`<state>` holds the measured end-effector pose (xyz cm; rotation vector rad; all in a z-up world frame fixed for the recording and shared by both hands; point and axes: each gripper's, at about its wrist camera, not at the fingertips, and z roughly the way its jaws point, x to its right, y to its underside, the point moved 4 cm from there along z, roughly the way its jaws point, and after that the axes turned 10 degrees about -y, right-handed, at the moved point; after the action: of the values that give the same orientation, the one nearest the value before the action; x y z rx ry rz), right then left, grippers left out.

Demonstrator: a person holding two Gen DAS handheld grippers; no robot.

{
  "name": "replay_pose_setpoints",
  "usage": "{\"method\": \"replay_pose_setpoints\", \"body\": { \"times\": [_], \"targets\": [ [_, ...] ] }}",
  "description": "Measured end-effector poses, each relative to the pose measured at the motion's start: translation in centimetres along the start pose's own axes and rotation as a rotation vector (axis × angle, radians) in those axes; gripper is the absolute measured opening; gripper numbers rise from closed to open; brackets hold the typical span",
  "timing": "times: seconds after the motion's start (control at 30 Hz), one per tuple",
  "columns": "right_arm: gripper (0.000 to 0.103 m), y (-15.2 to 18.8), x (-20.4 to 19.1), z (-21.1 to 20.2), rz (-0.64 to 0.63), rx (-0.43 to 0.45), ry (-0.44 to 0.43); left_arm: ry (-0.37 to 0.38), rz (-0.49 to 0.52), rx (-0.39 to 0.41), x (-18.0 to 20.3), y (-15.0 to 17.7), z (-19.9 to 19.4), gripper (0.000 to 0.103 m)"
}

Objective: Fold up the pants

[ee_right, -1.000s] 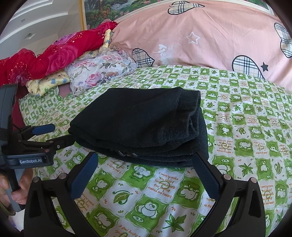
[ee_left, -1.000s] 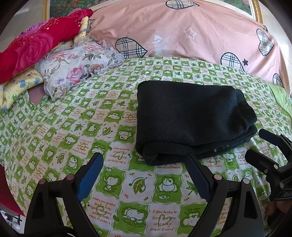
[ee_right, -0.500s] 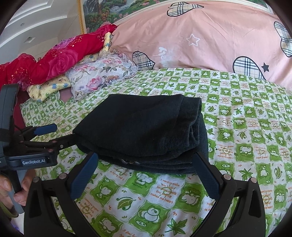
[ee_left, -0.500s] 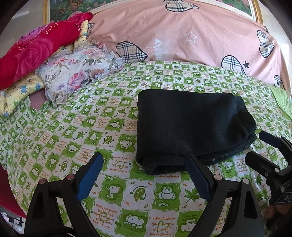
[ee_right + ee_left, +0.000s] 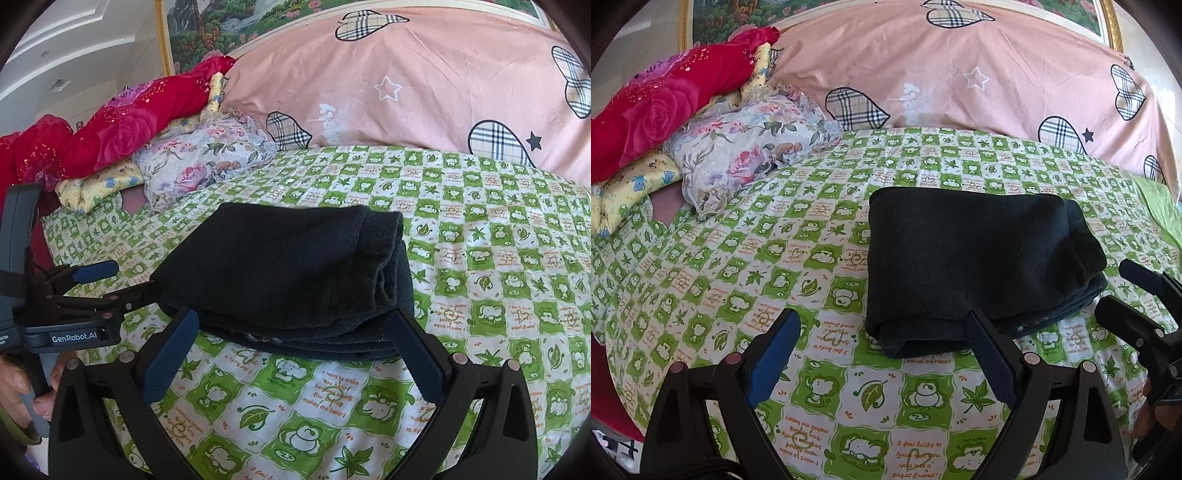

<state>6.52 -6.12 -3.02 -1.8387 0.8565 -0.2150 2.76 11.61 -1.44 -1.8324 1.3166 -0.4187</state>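
Observation:
The black pants [image 5: 975,258] lie folded into a thick rectangle on the green checked bedsheet [image 5: 775,258]; they also show in the right wrist view [image 5: 295,277]. My left gripper [image 5: 882,325] is open and empty, just short of the pants' near left corner. My right gripper [image 5: 295,321] is open and empty, its fingers on either side of the pants' near edge, not closed on it. Each gripper shows in the other's view: the right one at the right edge [image 5: 1123,291], the left one at the left [image 5: 125,282].
A large pink quilt with plaid hearts [image 5: 960,74] fills the back of the bed. A floral pillow [image 5: 746,147], a red rose-print blanket [image 5: 657,118] and a yellow pillow [image 5: 631,181] are piled at the back left. A framed picture [image 5: 236,22] hangs behind.
Both grippers have drawn back and risen slightly from the pants, which sit a little farther away. The pants have not moved. Both grippers stay open.

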Motion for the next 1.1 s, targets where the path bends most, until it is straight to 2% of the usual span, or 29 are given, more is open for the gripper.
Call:
{"method": "replay_pose_setpoints", "body": {
  "times": [1.1],
  "targets": [
    [0.103, -0.51, 0.50, 0.35, 0.001, -0.030, 0.003, -0.005, 0.007, -0.060, 0.05, -0.28, 0.48, 0.092]
  ]
}}
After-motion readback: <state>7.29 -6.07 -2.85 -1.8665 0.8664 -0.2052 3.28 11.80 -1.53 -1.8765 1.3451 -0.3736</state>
